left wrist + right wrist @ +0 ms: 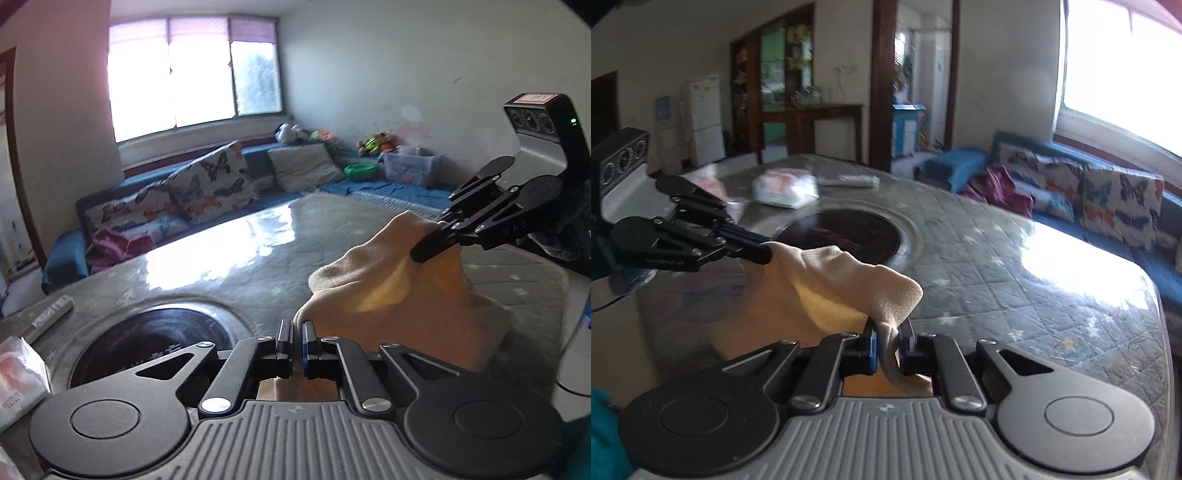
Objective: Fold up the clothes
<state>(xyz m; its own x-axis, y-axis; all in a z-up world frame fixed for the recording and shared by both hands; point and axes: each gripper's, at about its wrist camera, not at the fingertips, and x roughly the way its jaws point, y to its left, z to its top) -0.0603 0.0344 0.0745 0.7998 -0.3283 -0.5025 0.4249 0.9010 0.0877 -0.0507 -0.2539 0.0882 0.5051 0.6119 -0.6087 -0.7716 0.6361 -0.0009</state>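
The left gripper (297, 334) has its fingers (284, 334) clenched on one edge of the beige garment (399, 295), and the right gripper (888, 341) pinches another bunched edge between its fingers (870, 343), so the cloth hangs stretched between them above the table (1015, 266). Beyond it a dark round inset (846, 236) sits in the table's quilted cover, then a white packet (785, 188), with butterfly cushions (207, 184) on the blue sofa (66, 254) farther off.

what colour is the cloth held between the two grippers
Pale beige to tan cloth; it shows best in the right wrist view.
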